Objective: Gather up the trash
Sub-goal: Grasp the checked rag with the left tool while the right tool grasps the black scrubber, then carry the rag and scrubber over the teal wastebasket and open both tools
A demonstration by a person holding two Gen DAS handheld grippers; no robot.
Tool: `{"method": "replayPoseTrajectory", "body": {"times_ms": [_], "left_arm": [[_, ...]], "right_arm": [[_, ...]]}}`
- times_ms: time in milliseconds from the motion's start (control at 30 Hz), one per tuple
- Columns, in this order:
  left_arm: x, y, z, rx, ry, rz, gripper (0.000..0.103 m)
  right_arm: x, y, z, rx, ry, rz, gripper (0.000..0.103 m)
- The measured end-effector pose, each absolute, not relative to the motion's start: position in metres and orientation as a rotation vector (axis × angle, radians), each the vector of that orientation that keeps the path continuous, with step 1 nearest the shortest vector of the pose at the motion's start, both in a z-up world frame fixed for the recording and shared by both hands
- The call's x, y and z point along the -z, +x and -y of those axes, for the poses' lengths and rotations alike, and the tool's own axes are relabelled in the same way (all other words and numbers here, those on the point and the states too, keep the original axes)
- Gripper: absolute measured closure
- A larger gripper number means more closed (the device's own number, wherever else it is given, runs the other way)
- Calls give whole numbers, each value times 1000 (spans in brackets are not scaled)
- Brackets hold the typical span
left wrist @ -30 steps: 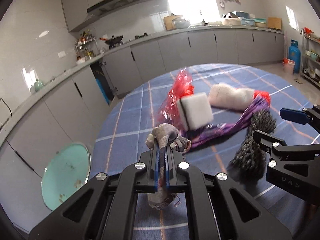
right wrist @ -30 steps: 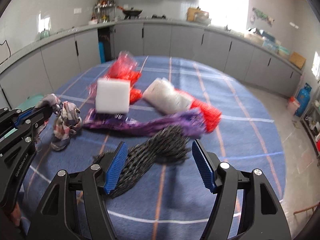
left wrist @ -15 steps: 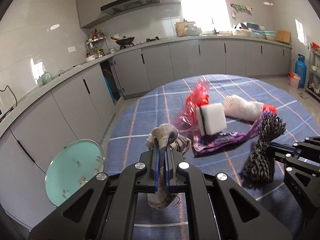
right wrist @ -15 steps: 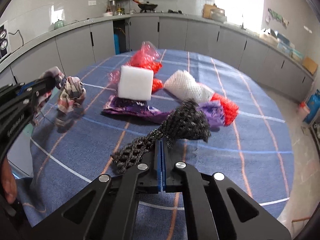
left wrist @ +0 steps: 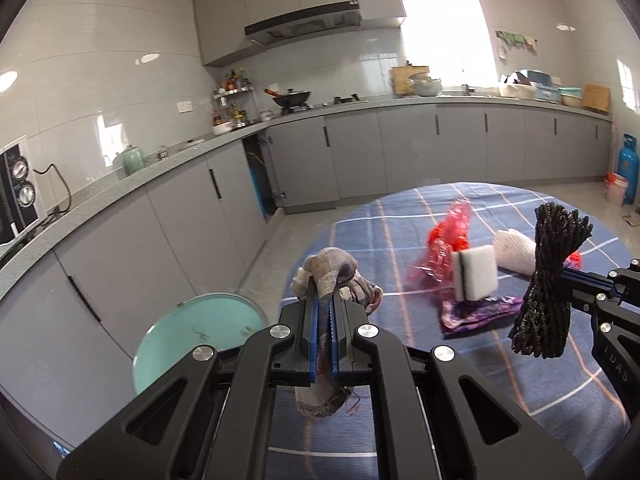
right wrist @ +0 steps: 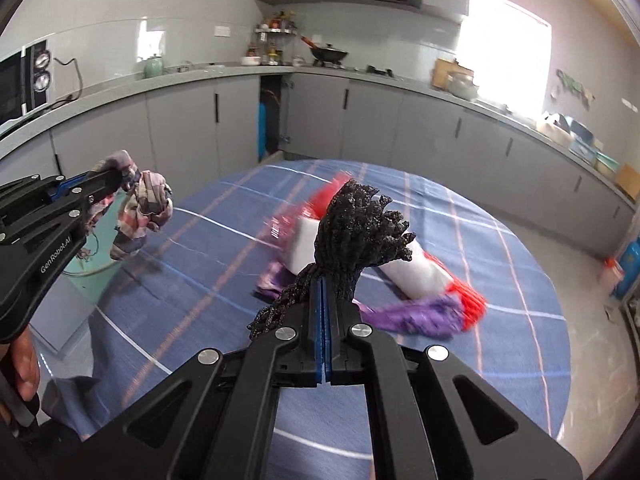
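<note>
Left gripper [left wrist: 324, 344]: jaws fully closed, pinching one checked rag [left wrist: 334, 276] above the desk's near edge.
Right gripper [right wrist: 323, 344]: jaws fully closed, gripping one black mesh bundle [right wrist: 360, 224] clear of the desk [right wrist: 520, 360].
Risk: the rag is dangling loosely and may be slipping free; swinging could snag the pile.
Remaining on desk: one white sponge [left wrist: 476, 278], one red wrapper [left wrist: 448, 236], one purple wrapper [left wrist: 480, 312], one white net [left wrist: 514, 250].
Bin: one teal bin [left wrist: 196, 340] waiting beside the desk.
</note>
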State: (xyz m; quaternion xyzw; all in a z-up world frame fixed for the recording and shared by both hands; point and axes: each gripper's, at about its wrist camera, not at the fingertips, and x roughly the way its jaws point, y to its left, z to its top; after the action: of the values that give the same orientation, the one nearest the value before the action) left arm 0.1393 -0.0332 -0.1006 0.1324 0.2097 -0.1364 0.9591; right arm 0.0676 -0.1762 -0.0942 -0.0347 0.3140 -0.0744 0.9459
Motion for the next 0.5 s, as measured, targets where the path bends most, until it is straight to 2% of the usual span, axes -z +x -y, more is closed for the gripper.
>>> {"method": "replayPoseTrajectory", "body": {"times_ms": [500], "left_arm": [[91, 171, -23, 71, 244, -414, 98]], "right_arm": [[77, 117, 119, -15, -151, -591, 101]]}}
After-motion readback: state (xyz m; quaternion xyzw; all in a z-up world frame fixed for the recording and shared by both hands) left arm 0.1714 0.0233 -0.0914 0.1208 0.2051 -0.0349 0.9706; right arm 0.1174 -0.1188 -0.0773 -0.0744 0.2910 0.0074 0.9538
